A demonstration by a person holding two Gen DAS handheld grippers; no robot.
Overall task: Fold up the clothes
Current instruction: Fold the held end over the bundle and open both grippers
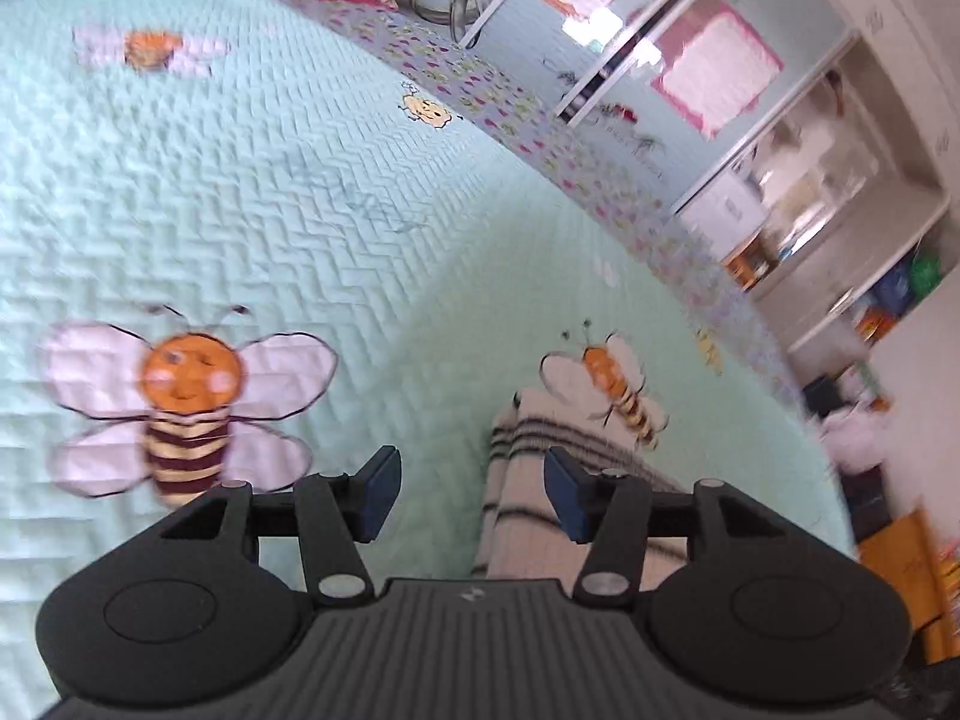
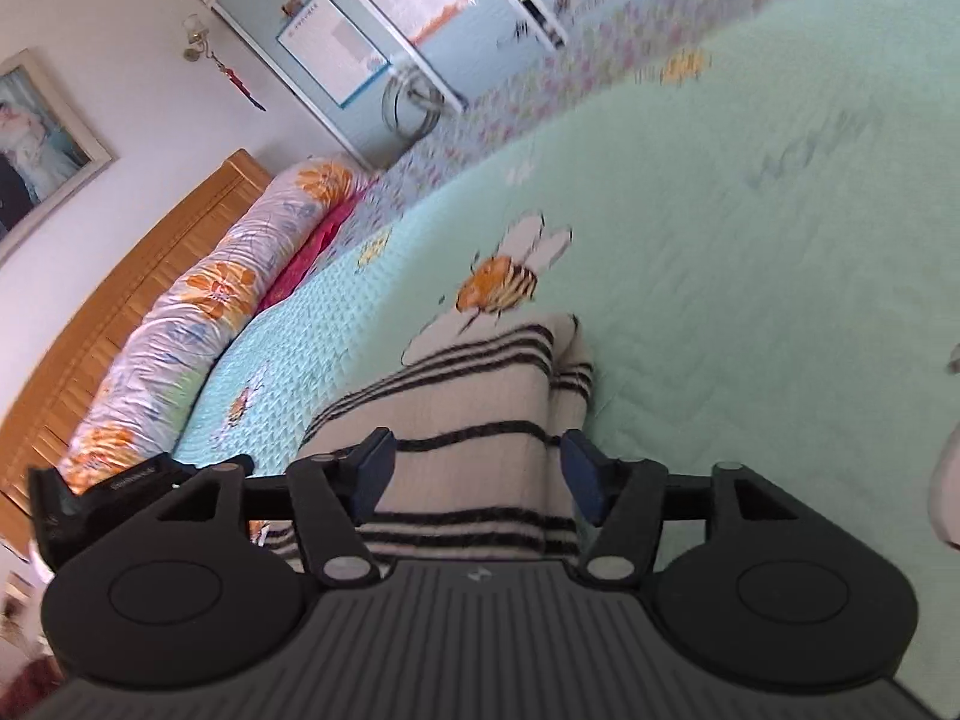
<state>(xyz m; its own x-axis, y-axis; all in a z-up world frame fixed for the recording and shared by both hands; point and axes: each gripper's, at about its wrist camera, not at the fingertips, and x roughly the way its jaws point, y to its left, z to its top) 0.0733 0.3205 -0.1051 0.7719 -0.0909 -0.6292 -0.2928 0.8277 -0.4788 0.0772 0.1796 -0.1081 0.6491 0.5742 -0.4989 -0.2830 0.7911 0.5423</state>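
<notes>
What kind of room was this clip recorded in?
Most likely a bedroom: a mint-green quilted bedspread with bee appliqués covers a bed, a wooden slatted headboard stands against the wall, and a rolled floral duvet lies beside it.

you're looking over a bed [image 1: 288,192] spread with a pale green quilted cover printed with cartoon bees. at its head stands a wooden headboard [image 2: 120,276], with a long rolled floral duvet [image 2: 228,282] lying along it. on the white wall above hangs a framed picture [image 2: 42,132]. beyond the far edge, daylight comes through white-framed glass doors [image 1: 690,48].
</notes>
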